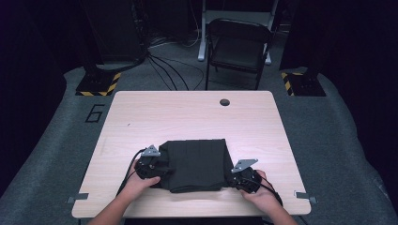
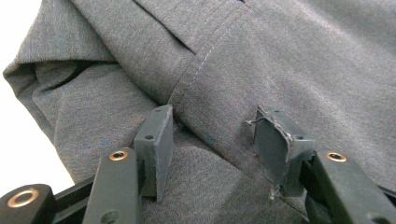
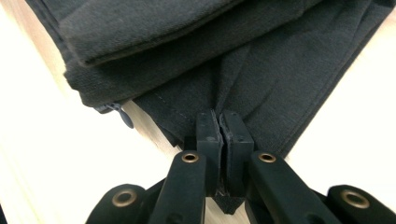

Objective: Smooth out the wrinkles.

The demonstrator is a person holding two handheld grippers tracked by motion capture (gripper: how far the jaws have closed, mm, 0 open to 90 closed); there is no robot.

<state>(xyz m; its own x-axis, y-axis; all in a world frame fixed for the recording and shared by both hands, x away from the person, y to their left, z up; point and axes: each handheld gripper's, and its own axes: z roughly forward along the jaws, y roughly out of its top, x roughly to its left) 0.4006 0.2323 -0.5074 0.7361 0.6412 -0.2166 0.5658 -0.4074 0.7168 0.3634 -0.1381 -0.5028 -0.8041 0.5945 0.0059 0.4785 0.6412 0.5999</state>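
Folded dark garment (image 1: 197, 165) lies on the near half of the wooden table (image 1: 197, 112). Right gripper (image 3: 223, 122) at its near right corner, jaws pinched tight on a fold of fabric. Left gripper (image 2: 217, 140) at its left edge, jaws spread over a seam, pads not squeezing. Beyond the table: folding chair (image 1: 238, 47).

a pale wooden table (image 1: 197, 112) with a round cable hole (image 1: 225, 102) stands on grey carpet (image 1: 328, 122). beyond it, a dark folding chair (image 1: 238, 47), black floor cables (image 1: 164, 70) and yellow-black striped stand bases (image 1: 97, 84) sit in dimness.
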